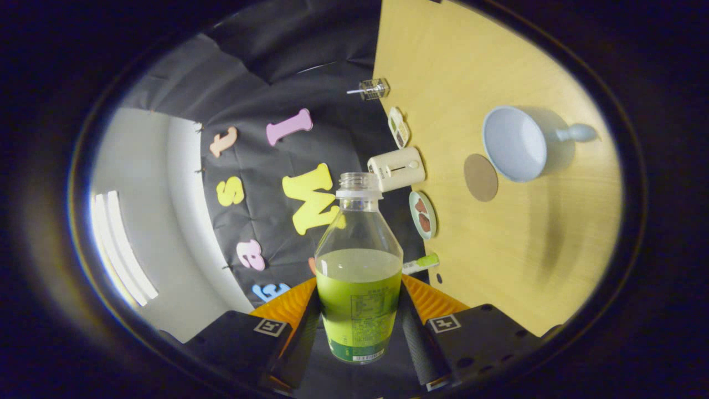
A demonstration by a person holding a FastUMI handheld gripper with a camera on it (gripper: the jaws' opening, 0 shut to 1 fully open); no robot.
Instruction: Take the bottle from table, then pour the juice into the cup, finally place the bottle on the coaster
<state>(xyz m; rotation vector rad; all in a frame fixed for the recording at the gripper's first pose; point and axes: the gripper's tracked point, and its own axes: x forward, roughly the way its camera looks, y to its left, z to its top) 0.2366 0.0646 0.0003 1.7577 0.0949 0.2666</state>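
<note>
My gripper (pixel 359 324) is shut on an uncapped clear bottle (pixel 359 277), about half full of green juice, with a finger pressing on each side of its labelled lower body. The whole view is rolled about a quarter turn, so the wooden table (pixel 526 249) stands like a wall beside the bottle. On it, beyond the fingers, a pale blue cup with a handle (pixel 515 144) stands with its opening towards me. A round brown coaster (pixel 480 177) lies right beside the cup, on the side nearer the bottle. The bottle's mouth points away from the fingers, level with the coaster.
Along the table's far edge by the black cloth wall stand a small cream toaster (pixel 396 169), a little plate of brown food (pixel 424 215), a small dish (pixel 399 127), a clear glass object (pixel 374 88) and a green-capped tube (pixel 421 263).
</note>
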